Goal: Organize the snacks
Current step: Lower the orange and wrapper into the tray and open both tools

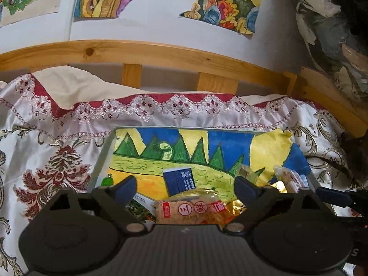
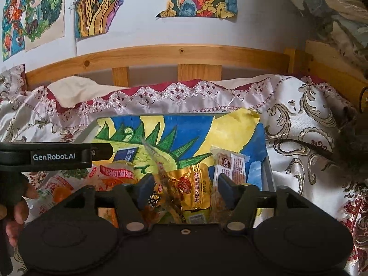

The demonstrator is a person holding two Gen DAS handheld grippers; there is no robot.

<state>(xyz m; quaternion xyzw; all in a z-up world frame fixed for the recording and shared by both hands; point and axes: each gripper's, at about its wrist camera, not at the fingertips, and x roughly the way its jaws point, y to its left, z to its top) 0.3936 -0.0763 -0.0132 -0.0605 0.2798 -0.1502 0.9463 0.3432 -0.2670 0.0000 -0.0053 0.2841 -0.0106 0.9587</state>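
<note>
Snacks on a painted tray (image 2: 269, 168), both tools wide open.
Left hand-held gripper (image 1: 185, 187) brackets a rice-cracker packet (image 1: 191, 209); right hand-held gripper (image 2: 184, 187) brackets a gold pouch (image 2: 195, 186), gripping nothing.

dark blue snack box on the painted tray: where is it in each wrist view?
Left wrist: dark blue snack box sits centre, just beyond the open left gripper, standing tilted on the yellow-green painted field.
Right wrist: dark blue snack box is left of centre, partly hidden behind the other gripper's black arm.
Shared landmark: the green painted spikes behind it.
</note>
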